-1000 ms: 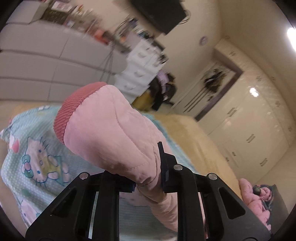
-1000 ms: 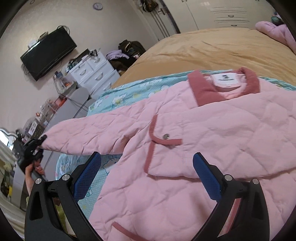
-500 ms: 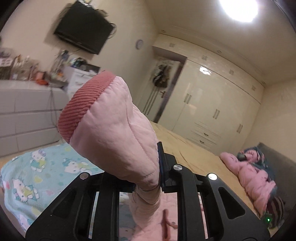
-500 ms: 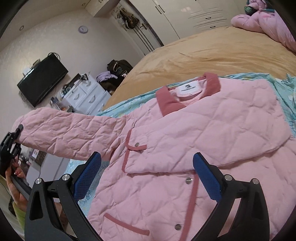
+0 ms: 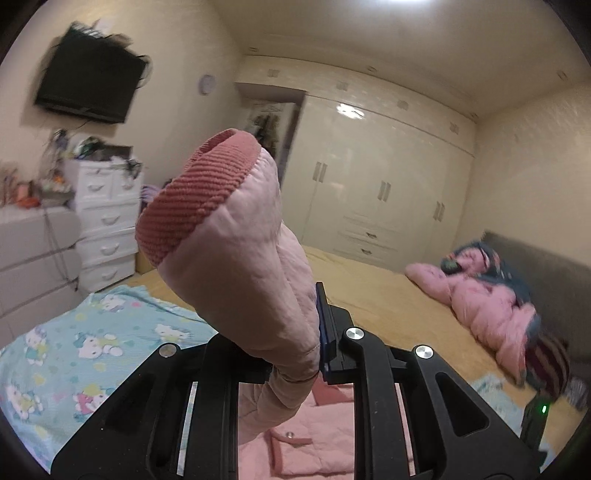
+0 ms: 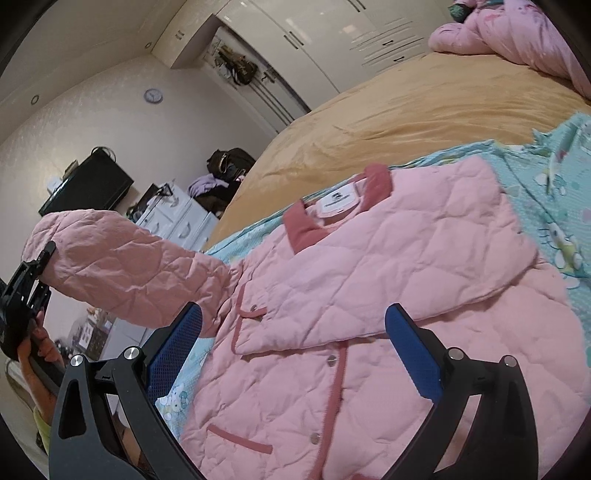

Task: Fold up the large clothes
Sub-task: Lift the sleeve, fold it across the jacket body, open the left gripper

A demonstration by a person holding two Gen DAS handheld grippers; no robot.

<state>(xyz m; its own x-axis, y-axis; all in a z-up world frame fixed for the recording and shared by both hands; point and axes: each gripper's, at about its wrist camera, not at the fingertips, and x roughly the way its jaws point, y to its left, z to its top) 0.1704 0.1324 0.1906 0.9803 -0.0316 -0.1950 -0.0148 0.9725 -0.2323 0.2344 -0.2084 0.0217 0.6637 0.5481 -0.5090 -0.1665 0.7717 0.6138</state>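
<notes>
Support: a bed under a tan cover.
Near part: a light blue cartoon-cat blanket lies spread on the cover.
On the blanket: a pink quilted jacket, front up, collar toward the far side, one side folded over its chest.
Far right: a bunched pink quilt on the cover, well apart from the blanket.

warm indoor light from a ceiling lamp at top edge, glare spot on glossy wardrobe. left view motion-blurred, esp. tv & far clothes; right view sharper. strong fisheye bend, dark vignette at corners.
</notes>
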